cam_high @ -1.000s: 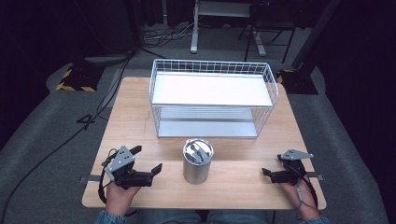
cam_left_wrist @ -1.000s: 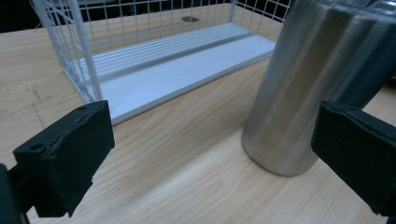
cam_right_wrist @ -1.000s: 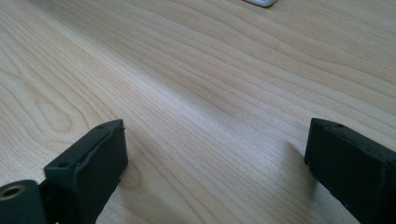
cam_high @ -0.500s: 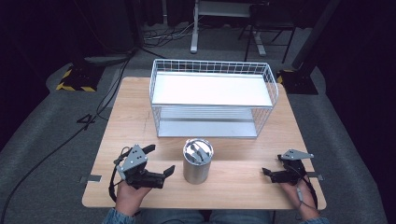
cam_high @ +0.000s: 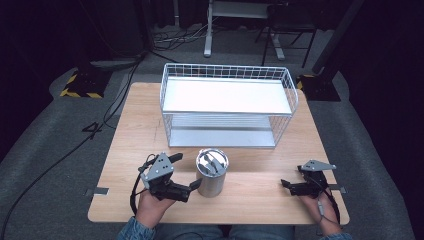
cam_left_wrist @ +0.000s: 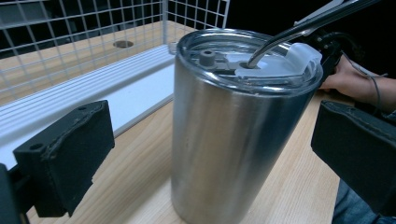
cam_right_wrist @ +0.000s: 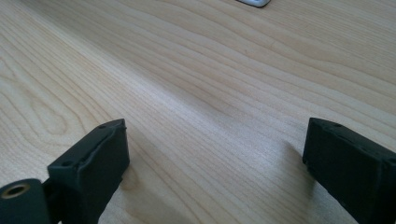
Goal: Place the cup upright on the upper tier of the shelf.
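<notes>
In the left gripper view the steel tumbler (cam_left_wrist: 233,126) is cut off at its base, and the far ends of the metal utensil handles (cam_left_wrist: 299,25) that stick out of its clear lid (cam_left_wrist: 252,58) run out of the frame. What the handles belong to cannot be made out.

The tumbler stands upright, long axis vertical, near the middle of the tabletop (cam_high: 250,195) towards its near edge, just in front of the white wire basket (cam_high: 227,107).

The left gripper (cam_high: 192,177) lies level and points at the tumbler, its jaws wide apart on either side of it, not pressing. The right gripper (cam_high: 285,184) rests low near the right near corner, pointing inward, jaws apart over bare wood, having just closed a little.
</notes>
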The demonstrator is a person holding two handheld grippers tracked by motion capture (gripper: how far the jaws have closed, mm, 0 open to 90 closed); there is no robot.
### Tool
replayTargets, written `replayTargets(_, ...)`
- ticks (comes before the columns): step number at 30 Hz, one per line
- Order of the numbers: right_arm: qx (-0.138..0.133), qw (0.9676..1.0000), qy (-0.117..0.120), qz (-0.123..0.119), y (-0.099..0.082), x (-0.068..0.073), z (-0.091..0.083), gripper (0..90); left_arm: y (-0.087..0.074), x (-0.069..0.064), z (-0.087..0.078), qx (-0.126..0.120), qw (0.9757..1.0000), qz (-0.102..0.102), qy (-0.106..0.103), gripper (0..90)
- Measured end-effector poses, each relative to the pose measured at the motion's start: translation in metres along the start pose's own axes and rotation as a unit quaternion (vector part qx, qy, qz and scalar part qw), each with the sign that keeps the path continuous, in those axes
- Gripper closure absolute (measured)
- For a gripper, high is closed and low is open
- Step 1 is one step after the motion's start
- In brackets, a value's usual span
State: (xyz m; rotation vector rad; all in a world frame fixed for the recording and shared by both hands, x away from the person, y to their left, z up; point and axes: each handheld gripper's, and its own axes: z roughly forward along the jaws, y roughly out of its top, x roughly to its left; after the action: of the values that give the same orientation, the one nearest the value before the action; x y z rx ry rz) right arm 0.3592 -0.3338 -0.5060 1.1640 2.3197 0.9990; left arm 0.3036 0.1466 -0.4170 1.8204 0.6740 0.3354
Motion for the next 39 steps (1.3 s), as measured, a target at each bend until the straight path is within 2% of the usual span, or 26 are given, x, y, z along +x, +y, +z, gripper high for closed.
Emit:
replayTargets(8,0.000,1.0000,0.000,0.000,0.000,0.000,0.000,7.5,0.001,-0.004,0.018,0.009,0.9997,0.009,-0.021,0.0)
replayTargets(16,0.000,1.0000,0.000,0.000,0.000,0.000,0.000,7.5,-0.002,-0.009,0.032,0.010,0.9996,0.009,-0.024,0.0)
replayTargets(21,0.000,1.0000,0.000,0.000,0.000,0.000,0.000,7.5,-0.005,-0.013,0.044,0.024,0.9994,0.021,-0.015,0.0)
replayTargets(23,0.000,1.0000,-0.001,0.001,0.000,0.000,0.000,7.7,-0.006,-0.014,0.047,0.023,0.9994,0.023,-0.012,0.0)
replayTargets(28,0.000,1.0000,-0.002,0.002,0.000,0.000,0.000,7.7,-0.010,-0.014,0.055,0.013,0.9998,0.010,-0.014,0.0)
replayTargets(36,0.000,1.0000,-0.002,0.002,0.000,0.000,0.000,7.8,-0.015,-0.016,0.066,0.008,0.9998,0.020,0.000,0.0)
replayTargets(39,0.000,1.0000,-0.002,0.002,0.000,0.000,0.000,7.8,-0.017,-0.017,0.068,0.000,0.9998,0.018,0.003,0.0)
